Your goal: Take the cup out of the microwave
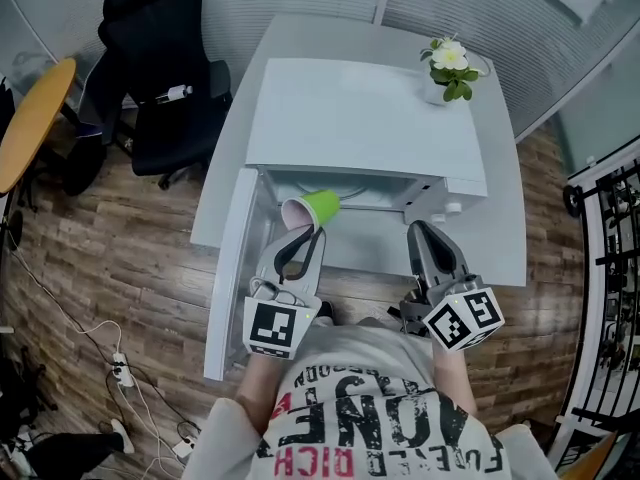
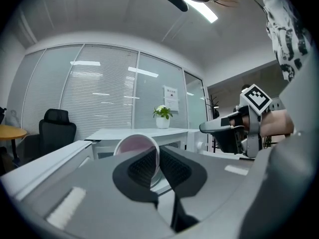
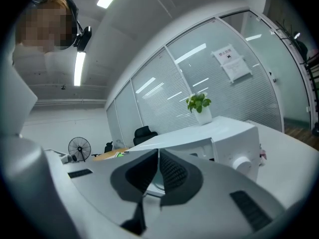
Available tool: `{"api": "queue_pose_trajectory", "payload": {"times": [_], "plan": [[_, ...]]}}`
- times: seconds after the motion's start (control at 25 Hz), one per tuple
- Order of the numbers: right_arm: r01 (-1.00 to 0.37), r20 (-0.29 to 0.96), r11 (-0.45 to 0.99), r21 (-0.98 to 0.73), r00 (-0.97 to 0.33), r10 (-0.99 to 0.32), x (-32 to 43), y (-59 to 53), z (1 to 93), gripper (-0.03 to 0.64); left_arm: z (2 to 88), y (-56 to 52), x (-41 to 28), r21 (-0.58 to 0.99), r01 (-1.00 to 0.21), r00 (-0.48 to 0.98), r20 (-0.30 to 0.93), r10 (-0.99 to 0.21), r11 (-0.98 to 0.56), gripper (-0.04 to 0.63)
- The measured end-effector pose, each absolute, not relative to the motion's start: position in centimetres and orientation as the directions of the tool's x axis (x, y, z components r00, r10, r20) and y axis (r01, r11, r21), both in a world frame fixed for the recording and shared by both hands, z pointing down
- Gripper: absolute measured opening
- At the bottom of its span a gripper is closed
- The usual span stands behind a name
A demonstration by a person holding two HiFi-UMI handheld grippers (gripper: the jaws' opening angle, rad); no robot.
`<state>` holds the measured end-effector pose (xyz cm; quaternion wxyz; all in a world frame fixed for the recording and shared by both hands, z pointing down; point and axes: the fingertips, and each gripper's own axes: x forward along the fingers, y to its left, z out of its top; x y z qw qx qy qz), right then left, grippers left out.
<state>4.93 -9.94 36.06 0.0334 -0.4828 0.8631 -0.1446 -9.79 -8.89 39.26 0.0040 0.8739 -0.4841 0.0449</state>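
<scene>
A green cup (image 1: pixel 318 208) with a pale pink inside hangs tipped on its side just in front of the open white microwave (image 1: pixel 360 118). Its mouth faces me. My left gripper (image 1: pixel 312 230) is shut on the cup's rim. In the left gripper view the rim of the cup (image 2: pixel 133 144) sits pinched between the dark pads of my left gripper (image 2: pixel 158 164). My right gripper (image 1: pixel 422 232) hovers level at the right of the microwave's opening, shut and empty. In the right gripper view the jaws of my right gripper (image 3: pixel 158 164) meet with nothing between them, before the microwave (image 3: pixel 224 138).
The microwave door (image 1: pixel 233 268) stands swung open to the left of the left gripper. A potted plant (image 1: pixel 449 68) sits on the microwave's far right corner. A black office chair (image 1: pixel 160 78) and a yellow table (image 1: pixel 30 118) stand at the left, a black rack (image 1: pixel 610 268) at the right.
</scene>
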Motion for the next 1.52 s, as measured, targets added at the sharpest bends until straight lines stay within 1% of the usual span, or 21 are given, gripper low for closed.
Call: {"api": "queue_pose_trajectory", "payload": {"times": [0.16,0.32,0.72,0.92,1.12,1.52], "plan": [[-0.827,0.087,0.499,-0.259,-0.535,-0.840,5.5,-10.0,35.7,0.021,38.2,-9.1,-9.5,-0.041,-0.851,0.522,0.062,-0.851,-0.524,0.034],[-0.823,0.094,0.514,-0.244,-0.547,-0.832,5.6,-9.7,35.4,0.021,37.7,-9.0,-8.9,-0.026,-0.853,0.518,0.066,-0.853,-0.521,0.034],[-0.828,0.097,0.506,-0.242,-0.540,-0.836,6.0,-9.2,35.6,0.021,38.2,-8.2,-6.8,-0.036,-0.826,0.561,0.052,-0.826,-0.563,0.034],[-0.825,0.097,0.512,-0.239,-0.545,-0.833,5.2,-8.9,35.6,0.021,37.8,-8.1,-7.2,-0.028,-0.824,0.565,0.032,-0.825,-0.566,0.034],[-0.827,0.100,0.517,-0.222,-0.547,-0.831,4.5,-8.8,35.4,0.021,37.2,-7.8,-8.0,0.050,-0.838,0.545,0.033,-0.838,-0.543,0.034],[-0.824,0.085,0.524,-0.217,-0.550,-0.831,3.0,-8.4,34.8,0.021,36.6,-6.8,-9.8,0.083,-0.839,0.540,0.013,-0.842,-0.537,0.034]]}}
